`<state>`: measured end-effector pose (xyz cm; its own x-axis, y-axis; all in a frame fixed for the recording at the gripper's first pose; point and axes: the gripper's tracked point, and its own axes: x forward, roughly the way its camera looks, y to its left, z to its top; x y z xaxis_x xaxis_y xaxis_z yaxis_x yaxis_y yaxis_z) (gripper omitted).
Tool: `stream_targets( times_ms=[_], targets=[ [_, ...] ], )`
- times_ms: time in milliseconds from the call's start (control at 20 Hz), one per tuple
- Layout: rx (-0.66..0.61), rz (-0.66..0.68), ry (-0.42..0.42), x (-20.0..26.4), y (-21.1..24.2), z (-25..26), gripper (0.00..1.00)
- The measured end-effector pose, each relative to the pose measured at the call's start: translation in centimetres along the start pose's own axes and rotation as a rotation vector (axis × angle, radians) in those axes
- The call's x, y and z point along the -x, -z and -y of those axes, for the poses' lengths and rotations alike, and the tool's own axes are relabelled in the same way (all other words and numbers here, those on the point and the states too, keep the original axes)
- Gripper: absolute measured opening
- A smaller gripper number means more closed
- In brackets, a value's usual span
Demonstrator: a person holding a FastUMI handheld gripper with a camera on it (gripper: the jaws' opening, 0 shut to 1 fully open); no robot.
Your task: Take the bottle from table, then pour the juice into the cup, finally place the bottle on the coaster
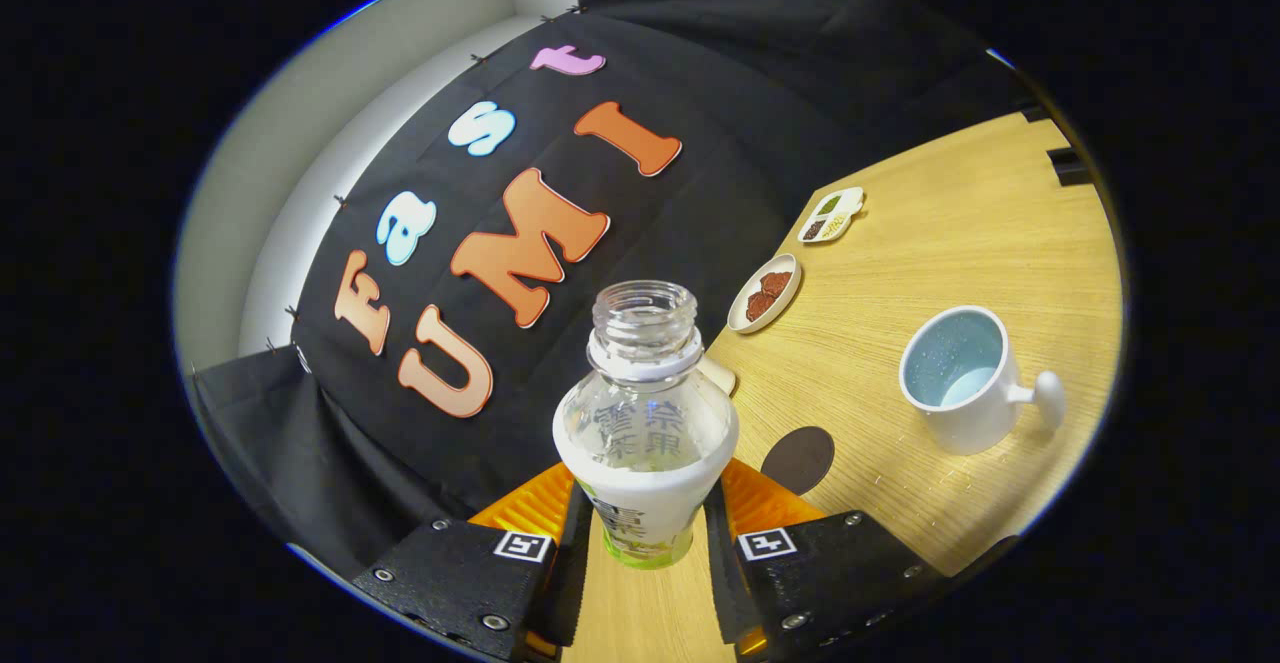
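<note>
Bottle [645, 423] stands between our gripper's [647, 523] two fingers at the lower centre of the frame, and we see both fingers pressed against its sides, closed on its lower body. It is clear plastic with a white label band, its cap is off, and its open neck points toward the upper middle of the picture. We see the whole scene tilted, so the wooden table [960, 243] slopes across the right half. On it, right of the bottle, sits the white cup [965, 378], its handle turned to the right and its mouth open toward us. Between the bottle and the cup, just ahead of the right finger, lies the dark round coaster [797, 459], apart from both. Further up the table we see a small oval dish [764, 292] of brown pieces and, beyond it, a little divided tray [831, 215].
</note>
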<state>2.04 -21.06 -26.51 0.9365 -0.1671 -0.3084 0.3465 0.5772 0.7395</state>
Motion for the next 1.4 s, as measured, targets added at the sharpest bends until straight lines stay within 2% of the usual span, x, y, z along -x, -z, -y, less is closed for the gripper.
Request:
stream_targets(
  times_ms=[300, 500, 700, 1400],
  targets=[
    [-0.250, 0.021, -0.073, -0.4, -1.2, 0.0, 0.54],
    [-0.265, 0.013, -0.031, -1.2, -1.3, 1.6, 0.54],
    [-0.345, -0.008, -0.015, -1.5, -1.3, 1.9, 0.54],
    [-0.534, 0.012, -0.069, -1.5, -2.5, 0.9, 0.54]
  ],
)
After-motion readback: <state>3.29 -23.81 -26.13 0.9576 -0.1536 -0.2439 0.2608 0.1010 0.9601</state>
